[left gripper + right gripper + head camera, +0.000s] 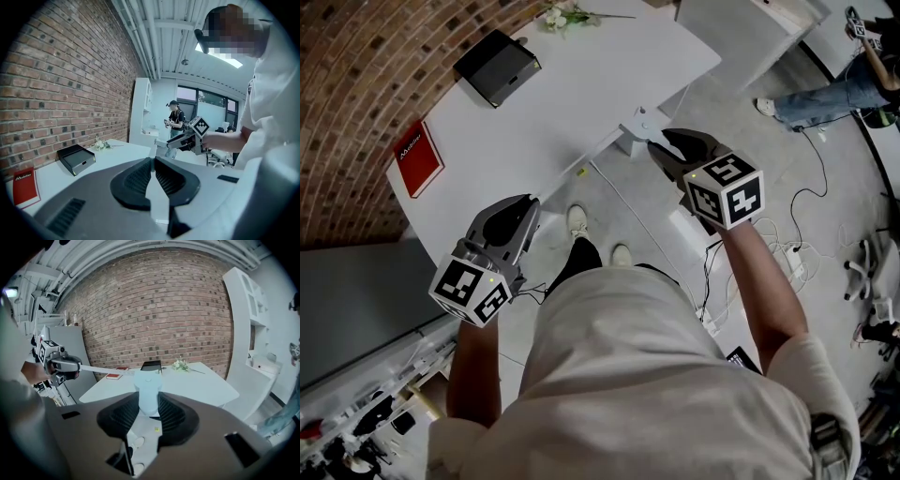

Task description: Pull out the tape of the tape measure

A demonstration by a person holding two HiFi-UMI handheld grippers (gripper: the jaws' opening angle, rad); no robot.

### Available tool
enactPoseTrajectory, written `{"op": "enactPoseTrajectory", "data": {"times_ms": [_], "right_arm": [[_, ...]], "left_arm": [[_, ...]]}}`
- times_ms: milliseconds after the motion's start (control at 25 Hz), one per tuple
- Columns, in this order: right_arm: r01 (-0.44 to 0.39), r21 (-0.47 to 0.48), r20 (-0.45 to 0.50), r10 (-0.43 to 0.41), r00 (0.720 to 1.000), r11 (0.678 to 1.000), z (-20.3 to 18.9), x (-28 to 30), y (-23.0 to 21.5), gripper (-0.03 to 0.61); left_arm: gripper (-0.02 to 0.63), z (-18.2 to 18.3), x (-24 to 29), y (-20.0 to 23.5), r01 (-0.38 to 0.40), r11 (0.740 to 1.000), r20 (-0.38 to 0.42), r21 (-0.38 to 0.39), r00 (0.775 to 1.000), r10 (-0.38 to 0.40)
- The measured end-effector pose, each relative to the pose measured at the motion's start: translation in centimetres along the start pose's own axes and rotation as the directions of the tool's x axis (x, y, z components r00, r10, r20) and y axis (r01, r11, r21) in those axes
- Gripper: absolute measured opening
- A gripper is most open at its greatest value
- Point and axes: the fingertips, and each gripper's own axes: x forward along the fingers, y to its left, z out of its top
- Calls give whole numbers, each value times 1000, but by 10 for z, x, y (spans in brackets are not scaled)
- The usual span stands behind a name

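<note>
– Tape, narrow white blade [107, 370]: where was its free end?
– At the left gripper [153, 158]. The jaws were closed almost completely, pinching the blade tip between the pads. A thin tip needs a near-shut grip, or the case's return pull would likely draw it free.
– And the span?
– The blade ran straight through the air from left to right, off the near edge of the white tabletop [581, 84] and not resting on it. Holding it clear of the surface probably avoided drag.
– Where was the body?
– The pale blue plastic tape measure case [149, 380] sat between the jaws of the right gripper [149, 395], which stood wide and clamped on its sides. The blade left the case toward the left gripper, so the pull ran in line with the blade.
– Stage reached?
– Judged well along: a good length was out and the grippers were well apart. Further extension would call for spreading the hands wider.
</note>
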Motion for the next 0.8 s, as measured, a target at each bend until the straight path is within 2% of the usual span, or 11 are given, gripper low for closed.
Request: {"op": "enactPoseTrajectory", "data": {"times_ms": [800], "right_arm": [[24,-7,-14,-24,1000,1000,2,1,-16,129]], "left_arm": [[28,-12,-24,14,-43,999,-9,-16,999,43]]}}
